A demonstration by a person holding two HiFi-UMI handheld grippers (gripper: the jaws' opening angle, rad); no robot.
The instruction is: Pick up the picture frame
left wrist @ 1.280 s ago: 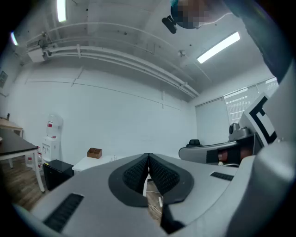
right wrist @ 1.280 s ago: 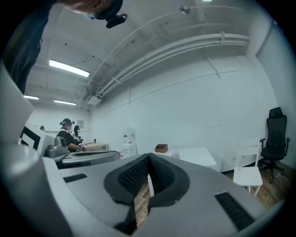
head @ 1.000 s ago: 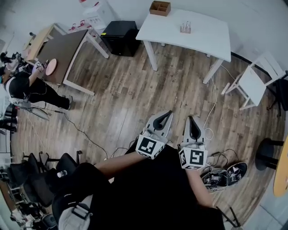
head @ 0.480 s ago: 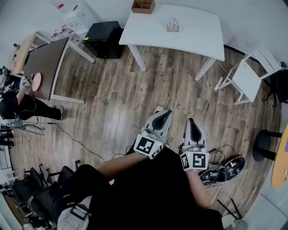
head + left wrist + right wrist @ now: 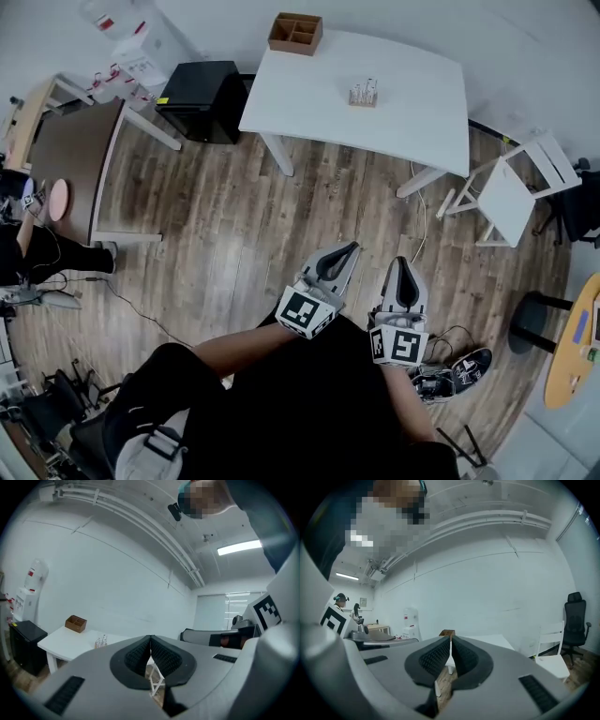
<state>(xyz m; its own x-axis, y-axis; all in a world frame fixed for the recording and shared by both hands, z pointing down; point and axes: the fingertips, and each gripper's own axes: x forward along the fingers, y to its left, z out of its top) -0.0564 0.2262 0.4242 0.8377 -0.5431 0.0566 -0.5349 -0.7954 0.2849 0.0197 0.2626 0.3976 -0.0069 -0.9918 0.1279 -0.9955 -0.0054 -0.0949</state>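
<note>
Both grippers are held out level over the wood floor, side by side and empty. My left gripper (image 5: 349, 249) is shut, its dark pads meeting in the left gripper view (image 5: 150, 639). My right gripper (image 5: 401, 262) is shut too, with its pads together (image 5: 450, 638). Ahead stands a white table (image 5: 403, 112) bearing a brown wooden box (image 5: 295, 33) and a small clear stand-like object (image 5: 363, 93). Both grippers are well short of the table. I recognise no picture frame in any view.
A white chair (image 5: 511, 183) stands right of the table and a black cabinet (image 5: 199, 87) left of it. A brown table (image 5: 70, 150) and a seated person (image 5: 23, 248) are at far left. Shoes (image 5: 450, 375) and cables lie by my feet.
The white table has drawn nearer and lower in the head view as I walk toward it. Both grippers travel forward with me and stay shut.
</note>
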